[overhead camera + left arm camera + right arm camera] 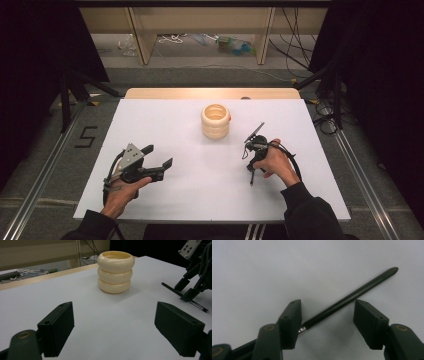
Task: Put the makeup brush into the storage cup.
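On the white table (pixel 165 125), a slim black brush (pixel 352 297) lies flat between the parted jaws of the right gripper (pixel 327 317), which points down over it without clamping. Just beyond, near the table's middle, stands a cream ribbed holder (pixel 215 121), upright. At the near left edge the left gripper (pixel 113 325) hovers with jaws wide apart, gripping nothing.
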The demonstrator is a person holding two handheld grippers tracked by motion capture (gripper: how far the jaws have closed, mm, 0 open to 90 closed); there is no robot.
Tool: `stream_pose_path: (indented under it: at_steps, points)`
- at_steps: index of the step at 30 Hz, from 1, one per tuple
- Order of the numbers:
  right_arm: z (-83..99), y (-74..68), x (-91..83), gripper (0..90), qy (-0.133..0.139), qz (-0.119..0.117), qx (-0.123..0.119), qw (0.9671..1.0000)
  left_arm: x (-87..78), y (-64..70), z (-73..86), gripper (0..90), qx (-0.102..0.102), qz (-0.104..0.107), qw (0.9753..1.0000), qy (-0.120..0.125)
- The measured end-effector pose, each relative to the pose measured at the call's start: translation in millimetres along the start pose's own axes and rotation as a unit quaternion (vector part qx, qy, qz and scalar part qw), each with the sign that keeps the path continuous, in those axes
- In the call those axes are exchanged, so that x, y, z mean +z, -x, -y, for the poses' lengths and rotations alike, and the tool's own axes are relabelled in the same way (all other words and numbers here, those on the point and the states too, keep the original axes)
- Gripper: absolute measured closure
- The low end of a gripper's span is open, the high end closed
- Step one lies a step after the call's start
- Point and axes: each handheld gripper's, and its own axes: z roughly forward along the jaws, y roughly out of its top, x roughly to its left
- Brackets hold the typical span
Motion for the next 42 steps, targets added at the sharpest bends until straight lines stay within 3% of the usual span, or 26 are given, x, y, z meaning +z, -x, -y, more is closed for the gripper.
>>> stream_pose_path:
  at_steps: [14, 22, 29, 36, 37, 42]
  points:
    - [-3.3, -1.1, -1.5, 59.4, -0.015, -0.002, -0.028, 0.9995, -0.3, -0.3, -0.4, 15.7, 0.003, 0.0, 1.0, 0.001]
    - [-3.8, -1.9, -2.9, 69.8, -0.022, -0.009, -0.031, 0.9992, -0.2, 0.0, -0.6, 15.7, 0.003, 0.001, 1.0, 0.003]
    - [-4.2, -0.9, -2.8, 75.0, -0.021, -0.009, -0.037, 0.999, 0.4, 0.2, -0.6, 15.7, 0.004, 0.003, 1.0, 0.002]
    - [-5.1, -2.8, -3.1, 79.2, -0.024, -0.008, -0.024, 0.9994, 0.1, 0.4, -0.5, 15.7, 0.001, 0.003, 1.0, 0.004]
    - [-4.7, -1.4, -2.5, 79.6, -0.021, -0.006, -0.038, 0.9991, 0.2, 0.5, -0.5, 15.7, 0.0, 0.003, 1.0, 0.004]
    - [-5.3, -2.9, -2.3, 82.2, -0.022, -0.006, -0.034, 0.9991, 0.4, 0.6, -0.8, 15.7, 0.004, 0.004, 1.0, 0.002]
